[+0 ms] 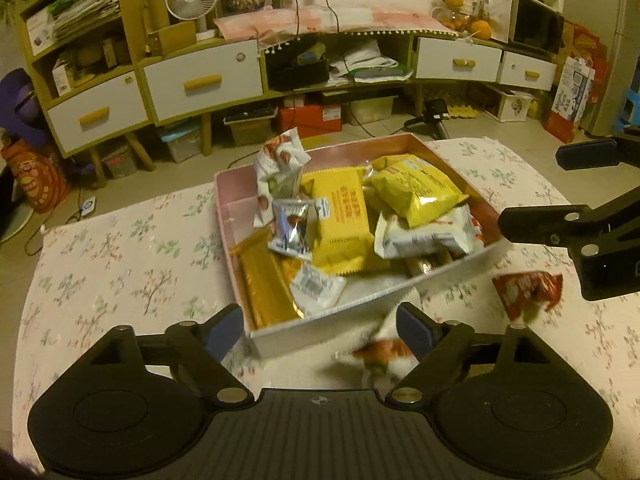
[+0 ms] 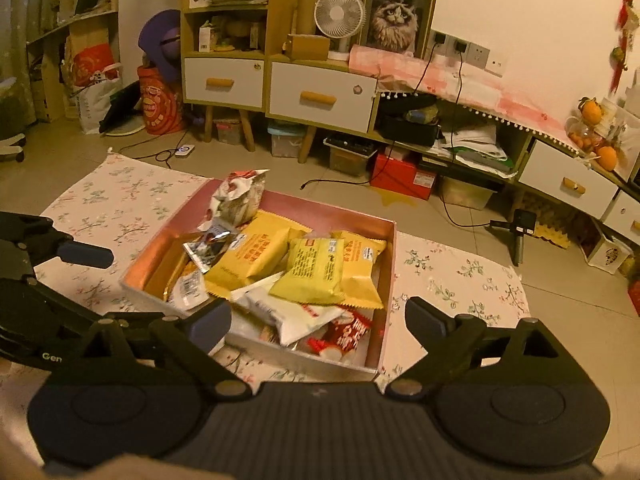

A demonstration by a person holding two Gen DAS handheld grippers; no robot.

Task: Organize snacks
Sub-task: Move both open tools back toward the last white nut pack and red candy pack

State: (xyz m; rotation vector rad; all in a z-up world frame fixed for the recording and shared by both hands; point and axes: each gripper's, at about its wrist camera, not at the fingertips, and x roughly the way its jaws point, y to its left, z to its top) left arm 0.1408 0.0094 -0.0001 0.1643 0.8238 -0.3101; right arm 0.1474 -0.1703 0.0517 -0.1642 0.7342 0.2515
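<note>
Left wrist view: the left tongs [image 1: 320, 326] stand apart, empty. A blurred white-and-orange packet [image 1: 382, 350] and a red packet [image 1: 526, 292] lie on the counter [image 1: 120, 272] beside the box [image 1: 360, 300], likely next; their axes are unclear.

Right wrist view: the right tongs [image 2: 318, 326] gape empty over the box's near wall; the yellow packets [image 2: 316, 270] point roughly away.

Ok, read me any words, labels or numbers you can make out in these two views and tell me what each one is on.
"Gen": white letters on the left gripper's black body, cut off by the right gripper's arm.
Yellow snack packs in the pink box: orange print, too blurred to read.
White packet's barcode label: too small.
Red packet on the tablecloth: motion-blurred, unreadable.
Red box under the cabinet: label too small.
</note>
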